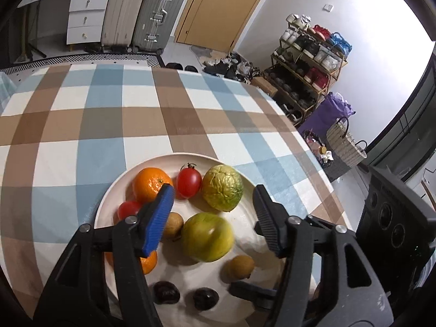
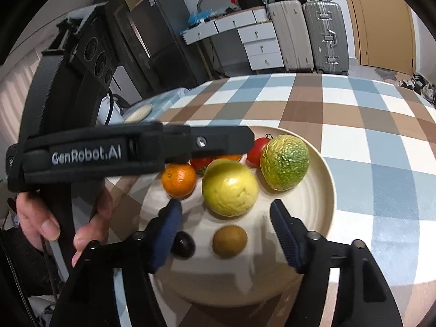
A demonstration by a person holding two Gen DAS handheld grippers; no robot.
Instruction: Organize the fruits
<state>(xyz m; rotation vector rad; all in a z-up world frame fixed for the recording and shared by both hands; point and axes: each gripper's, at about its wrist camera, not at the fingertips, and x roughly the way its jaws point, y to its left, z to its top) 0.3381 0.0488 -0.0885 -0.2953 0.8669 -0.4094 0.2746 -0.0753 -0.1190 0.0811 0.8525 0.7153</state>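
R tongs (image 2: 226, 226) open over plate (image 2: 324, 190) w/ fruit, nothing gripped.

Assorted fruits (image 1: 208, 237) clustered on cream plate (image 1: 253, 218)

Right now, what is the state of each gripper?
Left gripper: open, holding nothing, above the plate.
Right gripper: open, holding nothing.

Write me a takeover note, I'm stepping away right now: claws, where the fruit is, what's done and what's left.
Left claw: open, empty, over the plate.
Right claw: open, empty, over the brown fruit.
On the plate: yellow fruit, wrinkled green fruit, oranges, tomatoes, dark fruits.
Done: all visible fruit sits on the plate.
Left: none visible off it; check beyond these views.
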